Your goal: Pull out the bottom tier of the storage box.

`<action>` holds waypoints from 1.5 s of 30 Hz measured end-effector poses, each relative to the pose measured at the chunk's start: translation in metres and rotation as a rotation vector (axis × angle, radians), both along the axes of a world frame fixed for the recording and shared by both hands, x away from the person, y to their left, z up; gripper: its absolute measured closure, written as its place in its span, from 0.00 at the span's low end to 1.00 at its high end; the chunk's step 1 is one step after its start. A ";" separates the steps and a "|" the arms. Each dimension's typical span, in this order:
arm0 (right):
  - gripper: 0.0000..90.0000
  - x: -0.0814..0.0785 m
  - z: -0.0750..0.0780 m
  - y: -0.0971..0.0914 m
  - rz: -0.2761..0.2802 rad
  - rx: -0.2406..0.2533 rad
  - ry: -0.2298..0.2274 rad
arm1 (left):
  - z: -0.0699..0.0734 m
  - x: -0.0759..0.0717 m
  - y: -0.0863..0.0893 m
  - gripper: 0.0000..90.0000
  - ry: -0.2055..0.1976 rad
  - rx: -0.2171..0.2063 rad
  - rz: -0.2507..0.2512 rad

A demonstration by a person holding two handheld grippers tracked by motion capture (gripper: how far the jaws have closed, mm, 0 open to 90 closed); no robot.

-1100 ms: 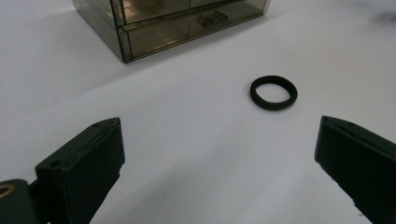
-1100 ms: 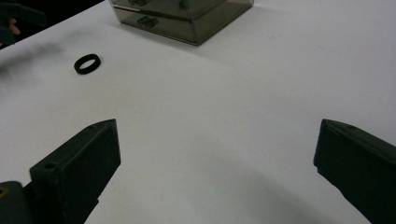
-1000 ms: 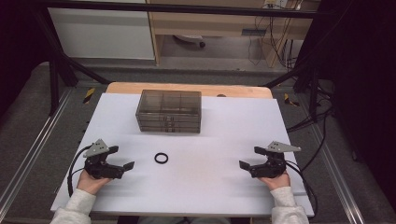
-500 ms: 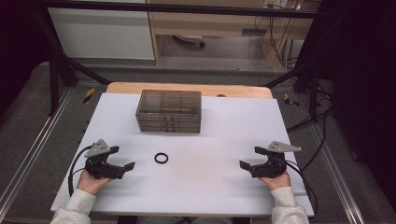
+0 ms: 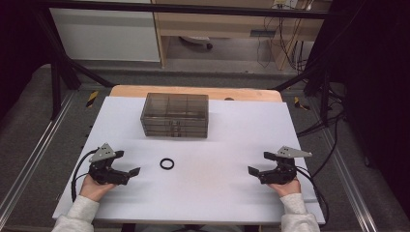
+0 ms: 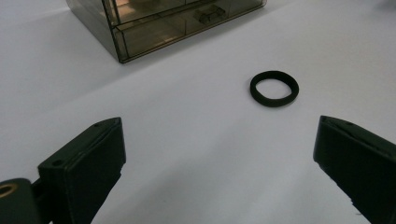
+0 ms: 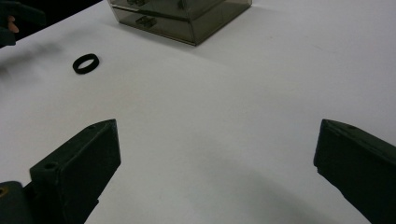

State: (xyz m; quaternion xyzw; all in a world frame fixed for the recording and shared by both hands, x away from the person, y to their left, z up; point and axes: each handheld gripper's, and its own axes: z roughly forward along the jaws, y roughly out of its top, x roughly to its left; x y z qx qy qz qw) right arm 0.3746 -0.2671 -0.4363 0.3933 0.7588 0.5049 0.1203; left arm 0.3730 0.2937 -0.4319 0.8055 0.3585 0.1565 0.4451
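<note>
Presently, both grippers rest low over the white table (image 5: 217, 203), one at each near corner, each held in a person's hand. The left gripper (image 5: 130, 173) sits at the near left with its jaws spread wide and nothing between them; the left gripper view shows bare table surface across the gap. The right gripper (image 5: 256, 172) sits at the near right, jaws likewise wide apart and empty.

A black ring (image 5: 167, 164) lies flat on the table, just to the right of the left gripper's jaw tips and well apart from the right gripper. In the left gripper view the ring (image 6: 274, 88) lies ahead of the jaws, nearer the right-hand one, touching neither. In the right gripper view it (image 7: 86, 63) appears far off at upper left.

A smoked, see-through drawer box (image 5: 175, 115) stands at the far middle of the table, beyond the ring and apart from it. Its drawers are shut, and handles show on the front (image 6: 205, 14).
</note>
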 end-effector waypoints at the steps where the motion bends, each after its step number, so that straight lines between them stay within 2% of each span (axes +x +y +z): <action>1: 0.01 0.000 0.000 0.000 0.000 0.000 0.000 | 0.000 0.000 0.000 0.02 -0.001 0.002 -0.001; 20: 0.01 0.000 -0.001 0.000 0.001 -0.009 0.007 | 0.007 0.002 -0.006 0.02 -0.021 0.037 -0.029; 32: 0.01 0.001 -0.001 0.001 0.003 -0.014 0.008 | 0.010 0.003 -0.012 0.02 -0.042 0.072 -0.046; 45: 0.01 0.000 -0.001 0.001 0.001 -0.016 0.012 | 0.014 0.004 -0.021 0.02 -0.072 0.130 -0.068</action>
